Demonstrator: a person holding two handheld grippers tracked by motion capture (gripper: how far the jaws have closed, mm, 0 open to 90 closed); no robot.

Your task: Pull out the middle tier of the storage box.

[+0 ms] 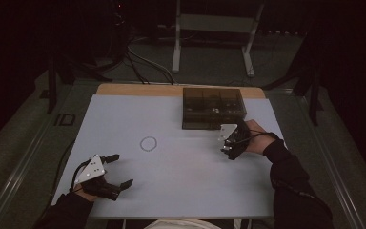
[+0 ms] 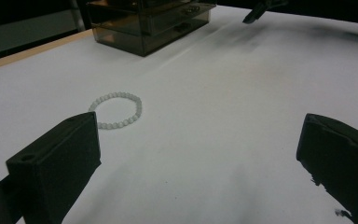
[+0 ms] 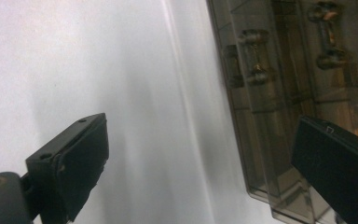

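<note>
Left tool (image 1: 120, 169) rests at the near left of the table (image 1: 181, 191), jaws spread wide and empty; in the left gripper view the bead bracelet (image 2: 117, 109) lies just beyond its left jaw, at about 11 o'clock. Right tool (image 1: 230, 149) sits at the table's right, jaws likewise spread and holding nothing, just off the front face of the smoked drawer box (image 1: 213, 108), whose small drawer handles (image 3: 254, 56) lie ahead at 1 o'clock in the right gripper view. Bracelet is judged light, limp and smooth-beaded, likely on elastic: it should sag and may roll from a loose pinch. Best hold is across one side of the ring, jaws straddling the strand. Nothing stands between the left tool and the bracelet; the box lies well apart at 1 o'clock.
</note>
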